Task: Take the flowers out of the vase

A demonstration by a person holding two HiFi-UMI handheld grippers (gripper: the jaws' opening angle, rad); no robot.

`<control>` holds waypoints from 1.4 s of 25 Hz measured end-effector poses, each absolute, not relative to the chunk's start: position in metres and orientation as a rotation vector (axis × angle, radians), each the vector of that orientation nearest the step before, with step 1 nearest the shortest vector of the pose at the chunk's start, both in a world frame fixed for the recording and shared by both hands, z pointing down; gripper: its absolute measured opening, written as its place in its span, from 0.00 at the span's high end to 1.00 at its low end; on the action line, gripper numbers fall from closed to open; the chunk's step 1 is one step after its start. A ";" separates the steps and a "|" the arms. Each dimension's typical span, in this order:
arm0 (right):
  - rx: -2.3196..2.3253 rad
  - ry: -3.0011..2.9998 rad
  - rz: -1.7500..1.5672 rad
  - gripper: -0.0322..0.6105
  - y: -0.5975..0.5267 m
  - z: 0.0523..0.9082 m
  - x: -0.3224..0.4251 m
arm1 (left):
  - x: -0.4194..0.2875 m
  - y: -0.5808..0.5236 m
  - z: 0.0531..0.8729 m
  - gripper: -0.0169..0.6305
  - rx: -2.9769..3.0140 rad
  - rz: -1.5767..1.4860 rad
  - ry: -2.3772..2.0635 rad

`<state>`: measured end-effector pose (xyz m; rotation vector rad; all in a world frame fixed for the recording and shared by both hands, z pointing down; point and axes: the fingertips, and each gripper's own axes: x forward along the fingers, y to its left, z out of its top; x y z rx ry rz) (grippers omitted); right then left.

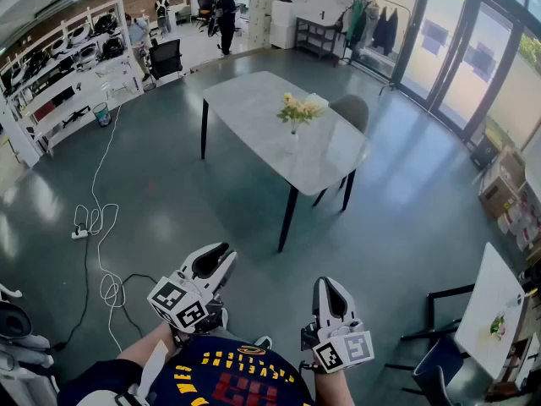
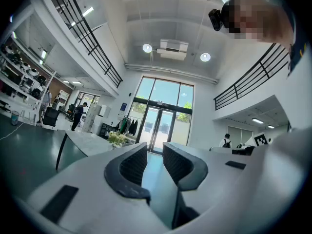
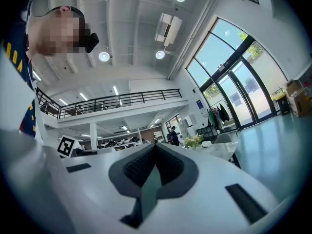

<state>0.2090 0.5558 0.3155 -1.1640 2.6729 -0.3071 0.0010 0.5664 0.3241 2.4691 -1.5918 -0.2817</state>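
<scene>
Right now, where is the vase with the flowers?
In the head view, the vase holding the flowers stands on the pale table at upper centre, toward the table's right side, near the grey chair.

Vase (image 1: 293, 141) on grey table (image 1: 254, 112): tiny, pale, shape hard to tell. Flowers (image 1: 297, 111) in it: too small to name kind. Chair (image 1: 352, 108) behind table: partly hidden by tabletop. Person (image 1: 228, 19) far behind table: too small. Both gripper views: vase on table can't be made out.
</scene>
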 end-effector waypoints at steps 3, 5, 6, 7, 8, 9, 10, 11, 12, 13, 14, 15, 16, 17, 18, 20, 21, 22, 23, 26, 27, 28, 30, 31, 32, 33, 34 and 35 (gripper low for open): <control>-1.181 2.668 -0.318 0.94 0.552 0.317 0.213 | 0.000 0.562 0.325 0.82 2.463 -0.279 -1.591; -1.190 2.667 -0.327 0.94 0.547 0.319 0.213 | -0.003 0.557 0.326 0.82 2.460 -0.280 -1.590; -1.194 2.668 -0.331 0.94 0.545 0.320 0.211 | -0.005 0.553 0.327 0.82 2.458 -0.280 -1.588; -1.198 2.669 -0.334 0.94 0.543 0.321 0.208 | -0.008 0.550 0.328 0.82 2.458 -0.279 -1.585; -1.202 2.671 -0.336 0.94 0.541 0.321 0.204 | -0.011 0.548 0.330 0.82 2.458 -0.278 -1.580; -1.205 2.672 -0.337 0.94 0.540 0.322 0.199 | -0.015 0.546 0.331 0.82 2.458 -0.278 -1.574; -1.206 2.672 -0.338 0.94 0.539 0.322 0.195 | -0.019 0.545 0.331 0.82 2.458 -0.279 -1.568; -1.203 2.668 -0.340 0.94 0.538 0.321 0.190 | -0.022 0.543 0.332 0.82 2.459 -0.279 -1.562; -1.200 2.661 -0.341 0.94 0.536 0.320 0.185 | -0.027 0.541 0.332 0.82 2.459 -0.279 -1.557; -1.201 2.653 -0.342 0.94 0.535 0.319 0.180 | -0.032 0.538 0.332 0.82 2.461 -0.279 -1.551; -1.209 2.647 -0.339 0.94 0.533 0.319 0.173 | -0.039 0.536 0.333 0.82 2.462 -0.279 -1.546; -1.222 2.644 -0.332 0.94 0.531 0.319 0.166 | -0.048 0.533 0.334 0.82 2.462 -0.281 -1.542; -1.238 2.642 -0.321 0.94 0.528 0.319 0.158 | -0.057 0.530 0.335 0.82 2.462 -0.286 -1.538; -1.254 2.640 -0.308 0.94 0.525 0.321 0.149 | -0.067 0.527 0.336 0.82 2.462 -0.292 -1.537; -1.271 2.639 -0.296 0.94 0.521 0.322 0.141 | -0.076 0.523 0.336 0.82 2.463 -0.296 -1.536; -1.312 2.632 -0.277 0.94 0.512 0.323 0.130 | -0.092 0.514 0.338 0.82 2.469 -0.296 -1.534; -1.338 2.627 -0.270 0.94 0.508 0.323 0.127 | -0.098 0.510 0.339 0.82 2.471 -0.293 -1.531; -1.365 2.620 -0.265 0.94 0.504 0.322 0.125 | -0.103 0.505 0.338 0.82 2.470 -0.293 -1.525; -1.391 2.613 -0.264 0.94 0.500 0.322 0.122 | -0.109 0.500 0.338 0.82 2.468 -0.296 -1.517; -1.453 2.589 -0.293 0.94 0.492 0.325 0.105 | -0.136 0.488 0.340 0.82 2.462 -0.310 -1.497; -1.467 2.580 -0.310 0.94 0.489 0.327 0.099 | -0.146 0.484 0.342 0.82 2.462 -0.312 -1.492; -1.480 2.571 -0.326 0.94 0.487 0.328 0.093 | -0.155 0.481 0.345 0.82 2.463 -0.314 -1.489; -1.501 2.560 -0.343 0.94 0.480 0.331 0.081 | -0.170 0.475 0.348 0.82 2.459 -0.319 -1.478; -1.509 2.557 -0.345 0.94 0.476 0.332 0.074 | -0.176 0.471 0.349 0.82 2.456 -0.322 -1.471; -1.515 2.555 -0.345 0.94 0.473 0.332 0.067 | -0.182 0.467 0.350 0.82 2.454 -0.324 -1.465; -1.521 2.553 -0.343 0.94 0.470 0.333 0.060 | -0.189 0.463 0.351 0.82 2.453 -0.325 -1.459; -1.526 2.553 -0.342 0.94 0.467 0.332 0.053 | -0.195 0.460 0.353 0.82 2.450 -0.328 -1.453; -1.530 2.554 -0.340 0.94 0.465 0.332 0.048 | -0.200 0.456 0.354 0.82 2.447 -0.330 -1.446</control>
